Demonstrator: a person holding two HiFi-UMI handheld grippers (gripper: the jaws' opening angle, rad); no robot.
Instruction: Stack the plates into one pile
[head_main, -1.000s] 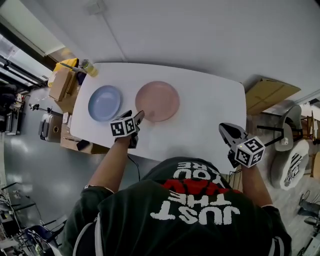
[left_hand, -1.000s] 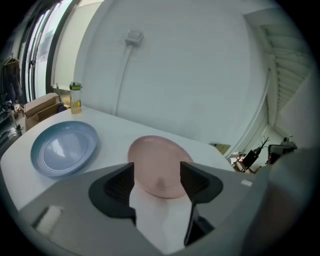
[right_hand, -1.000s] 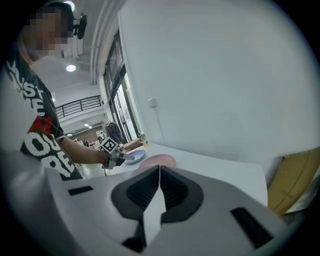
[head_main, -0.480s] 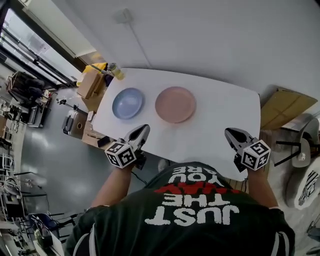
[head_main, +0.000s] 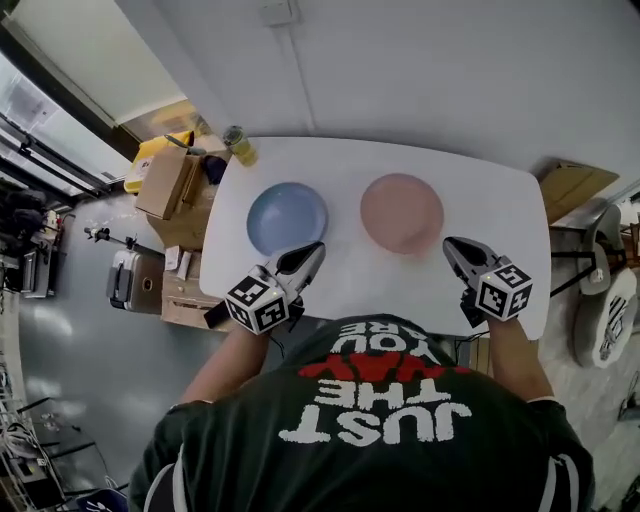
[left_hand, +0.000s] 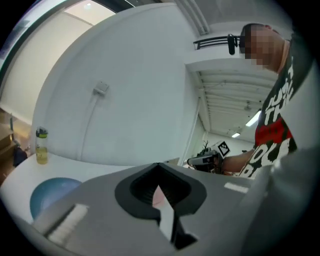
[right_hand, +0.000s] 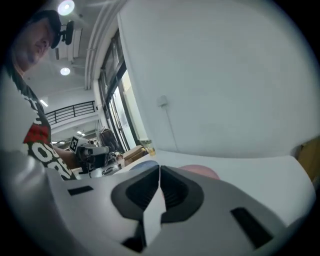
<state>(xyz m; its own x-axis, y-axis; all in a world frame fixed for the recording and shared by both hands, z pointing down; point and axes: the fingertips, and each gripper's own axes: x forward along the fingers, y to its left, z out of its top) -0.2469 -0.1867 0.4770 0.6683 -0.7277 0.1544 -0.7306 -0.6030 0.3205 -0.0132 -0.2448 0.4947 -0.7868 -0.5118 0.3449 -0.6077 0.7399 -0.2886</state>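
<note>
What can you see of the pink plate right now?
The pink plate is round, shallow, with a low raised rim, matte, plastic-looking and empty. It lies flat, right way up, on the white table, beside the blue plate and apart from it. The shut right gripper is close to its near-right edge, not gripping it.

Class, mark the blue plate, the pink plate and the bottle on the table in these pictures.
blue plate (head_main: 287, 218): head view, middle of its well.
pink plate (head_main: 401, 212): head view, middle of its well.
bottle (head_main: 239, 147): head view, its body.
</note>
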